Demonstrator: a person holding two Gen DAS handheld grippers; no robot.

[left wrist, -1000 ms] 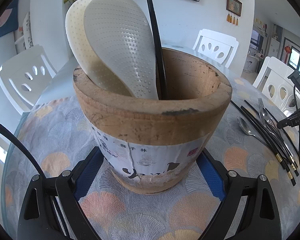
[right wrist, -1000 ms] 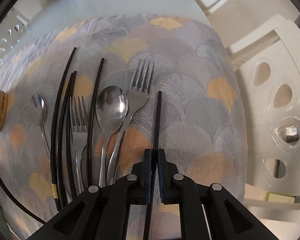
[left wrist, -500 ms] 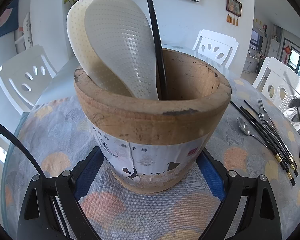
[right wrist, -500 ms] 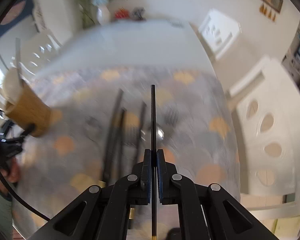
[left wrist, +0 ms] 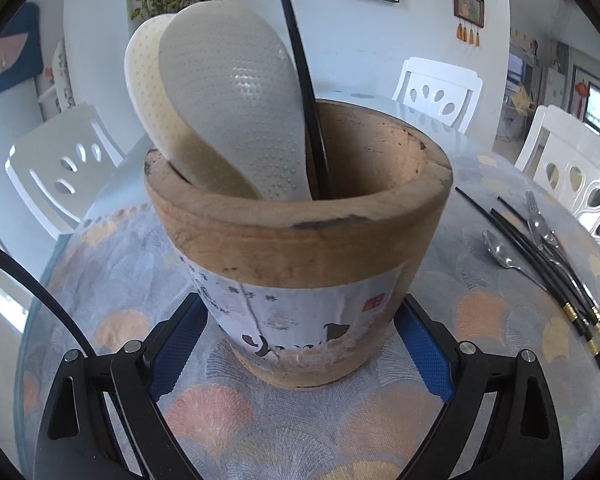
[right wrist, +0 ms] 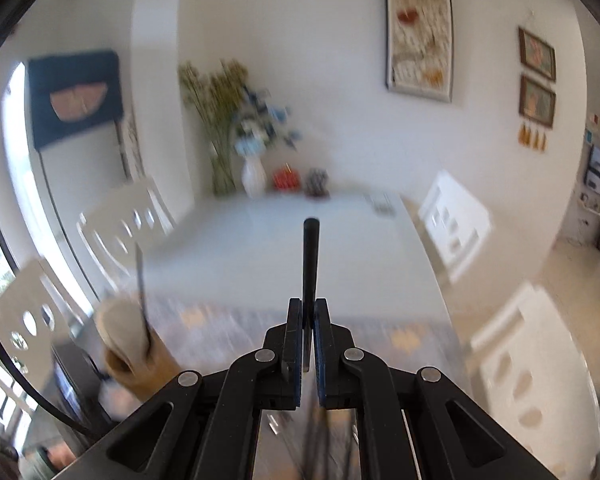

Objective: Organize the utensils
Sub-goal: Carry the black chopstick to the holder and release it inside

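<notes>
Above the table's right side, the right gripper (right wrist: pixel 308 328) is carrying a single black chopstick (right wrist: pixel 311 256), its fingers pinched narrowly on the shaft, tip pointing forward. Nearer the table's left edge, the left gripper (left wrist: pixel 300 344) is bracing the wooden holder (left wrist: pixel 300 236), its fingers spread wide against both sides of the base. Two white rice paddles (left wrist: pixel 228 108) and another chopstick (left wrist: pixel 304 92) are already standing inside. Remaining chopsticks (left wrist: pixel 548 272), forks (left wrist: pixel 538 220) and a spoon (left wrist: pixel 496 250) are lying toward the right edge. Judging by this, the transfer step is under way; next the chopstick needs tipping downward over the holder's open mouth before release.
</notes>
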